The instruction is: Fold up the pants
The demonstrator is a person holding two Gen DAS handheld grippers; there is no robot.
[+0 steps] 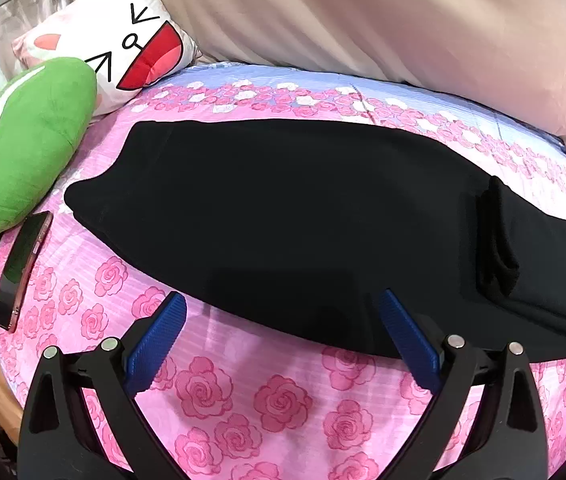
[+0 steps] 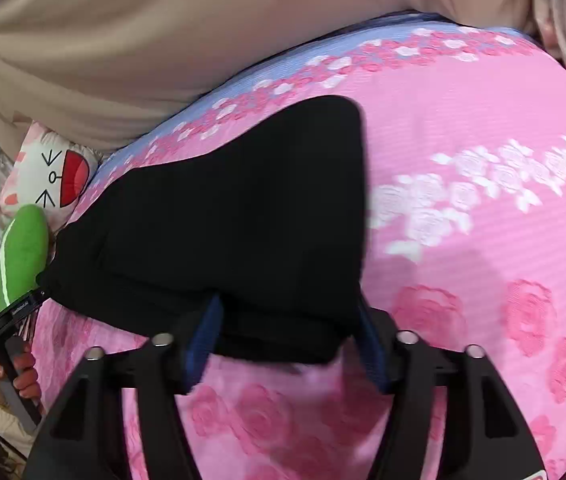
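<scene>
The black pants (image 1: 291, 224) lie flat on the rose-printed bedsheet (image 1: 275, 400), already folded lengthwise into a long band whose axis runs across the bed from side to side, one end toward the green leaf cushion (image 1: 27, 148) and the cartoon-face pillow (image 1: 131, 52), the other toward the open side of the bed, where a small fold of fabric stands up. The left gripper (image 1: 283, 312) hangs released just short of the near edge of the pants, blue pads spread and nothing between them. The right gripper (image 2: 289, 320) sits at the end away from the cushions; its pads straddle the near corner of the fabric, but the picture is smeared there, so I cannot tell whether they pinch the cloth or merely flank it. That is the main risk: if the right jaws catch only the top layer, lifting that end would peel the layers apart and undo the lengthwise fold. With the left gripper free, nothing pins the middle, so a pull along the long axis would likely drag the whole band toward the smartphone (image 1: 23, 268) lying beside the green cushion, or skew it off line, rather than crease it.
</scene>
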